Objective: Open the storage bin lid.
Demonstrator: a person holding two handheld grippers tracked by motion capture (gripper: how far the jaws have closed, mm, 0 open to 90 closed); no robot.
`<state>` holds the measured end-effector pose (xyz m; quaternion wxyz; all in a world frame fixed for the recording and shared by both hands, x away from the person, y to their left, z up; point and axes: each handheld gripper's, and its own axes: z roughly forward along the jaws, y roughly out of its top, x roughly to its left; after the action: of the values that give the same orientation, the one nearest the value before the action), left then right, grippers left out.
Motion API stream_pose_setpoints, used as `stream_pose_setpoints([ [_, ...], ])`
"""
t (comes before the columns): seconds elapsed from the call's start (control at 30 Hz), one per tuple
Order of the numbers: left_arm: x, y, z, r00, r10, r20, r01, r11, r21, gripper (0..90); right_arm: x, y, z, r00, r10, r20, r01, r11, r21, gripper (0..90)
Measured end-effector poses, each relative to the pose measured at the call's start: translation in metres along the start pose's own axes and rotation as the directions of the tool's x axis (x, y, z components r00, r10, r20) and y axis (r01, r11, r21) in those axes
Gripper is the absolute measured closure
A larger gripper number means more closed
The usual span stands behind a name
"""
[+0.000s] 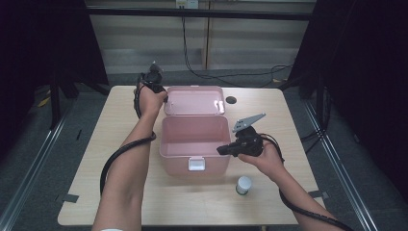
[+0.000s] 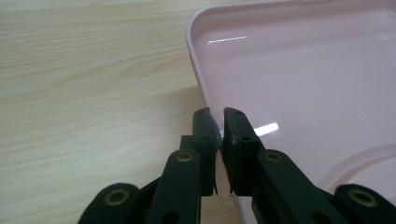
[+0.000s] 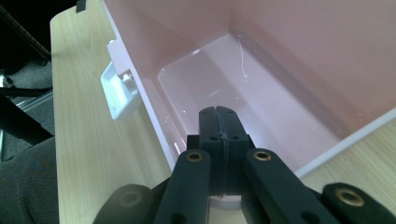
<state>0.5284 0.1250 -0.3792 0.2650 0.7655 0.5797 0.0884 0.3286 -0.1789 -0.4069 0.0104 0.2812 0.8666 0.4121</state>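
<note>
Fingers of our left gripper [image 2: 218, 140] pinch the open lid's [image 1: 194, 100] rim; our right gripper [image 3: 219, 128] is closed, empty. We judge the box [image 1: 192, 142] opened, still unfilled; the jar [image 1: 244, 185] waits on the desk [image 1: 96, 144].

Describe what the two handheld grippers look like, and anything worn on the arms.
Both grippers are black, with brass-ringed jaw pivots. The left gripper and right gripper each trail a thick black cable. The right carries a grey triangular plate. Forearms are bare.

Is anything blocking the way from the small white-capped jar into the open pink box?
Nothing visible does. The jar stands on the table, near the box. The lid is swung back, pinched at its rim by the left tongs, and the inside is empty.
</note>
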Motion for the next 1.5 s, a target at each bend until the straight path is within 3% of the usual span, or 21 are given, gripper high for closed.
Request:
stream_pose_setpoints([
  [0.27,0.000,-0.003,0.001,1.0000,0.001,0.010,-0.001,1.0000,-0.003,83.8,0.006,0.000,0.007,0.9998,-0.007,-0.021,0.007,1.000,0.012,89.9],
  [0.87,0.000,-0.007,-0.001,0.9997,0.026,0.003,-0.026,0.9996,-0.014,83.3,0.007,0.001,0.005,0.9999,-0.011,0.004,0.011,1.000,0.014,85.9],
  [1.27,0.000,-0.010,-0.014,0.9995,0.030,0.010,-0.030,0.9990,-0.034,71.7,0.004,0.005,-0.007,0.9994,0.006,0.034,-0.005,1.000,-0.010,81.0],
  [1.5,0.002,-0.015,-0.026,0.9993,0.036,0.007,-0.036,0.9982,-0.048,58.5,0.004,0.005,-0.009,0.9986,0.013,0.052,-0.012,1.000,-0.015,73.4],
])
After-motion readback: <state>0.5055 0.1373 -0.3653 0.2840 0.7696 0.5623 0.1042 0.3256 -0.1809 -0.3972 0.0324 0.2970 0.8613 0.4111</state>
